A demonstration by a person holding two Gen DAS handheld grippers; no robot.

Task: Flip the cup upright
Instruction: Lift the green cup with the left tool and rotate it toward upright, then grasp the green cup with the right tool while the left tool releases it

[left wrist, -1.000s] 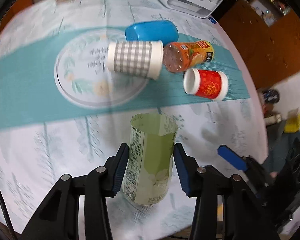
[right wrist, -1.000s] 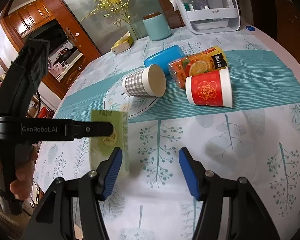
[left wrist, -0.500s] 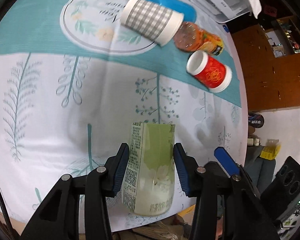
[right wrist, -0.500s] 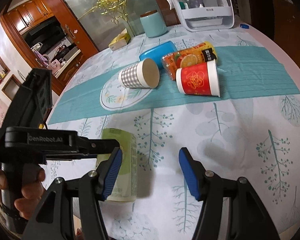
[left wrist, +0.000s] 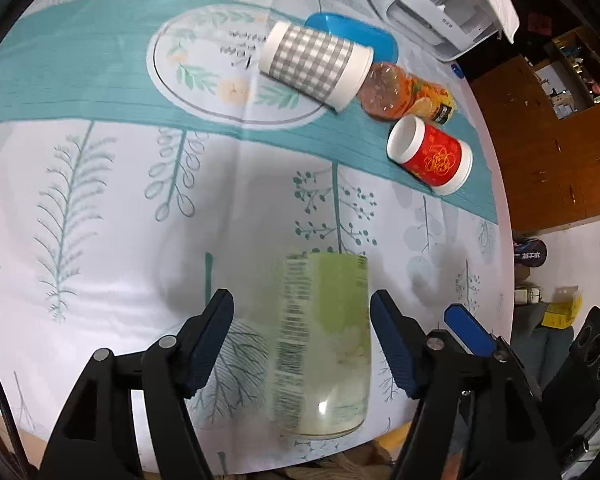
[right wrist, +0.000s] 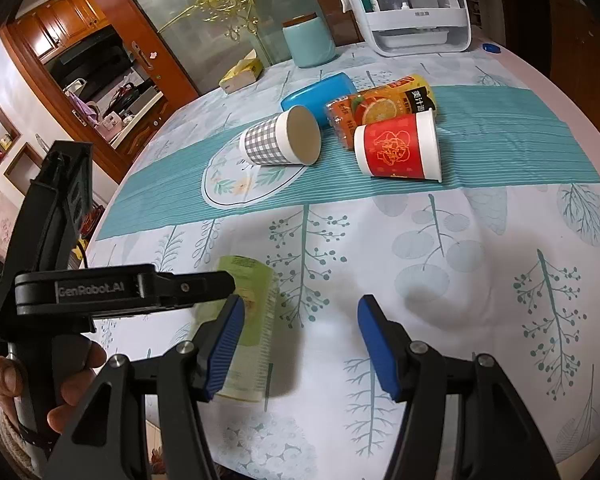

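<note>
A green paper cup (left wrist: pixel 324 344) stands upright near the table's front edge, blurred, between the spread jaws of my left gripper (left wrist: pixel 302 322), which is open with gaps on both sides. The right wrist view shows the same cup (right wrist: pixel 246 320) partly behind the left gripper's finger and my right gripper's left finger. My right gripper (right wrist: pixel 300 326) is open and empty, to the right of the cup. A grey checked cup (left wrist: pixel 314 66) (right wrist: pixel 280 142) and a red cup (left wrist: pixel 430 154) (right wrist: pixel 398 148) lie on their sides on the teal runner.
An orange juice bottle (right wrist: pixel 380 106) and a blue box (right wrist: pixel 320 90) lie behind the lying cups. A teal canister (right wrist: pixel 308 40), a yellow tissue box (right wrist: pixel 242 74) and a white appliance (right wrist: pixel 412 4) stand at the table's far edge. The round table's edge (left wrist: pixel 504 240) curves at the right.
My left gripper, shut on the green cup before, has opened and released it standing near the table's front edge. My right gripper stayed open and drew slightly closer.
</note>
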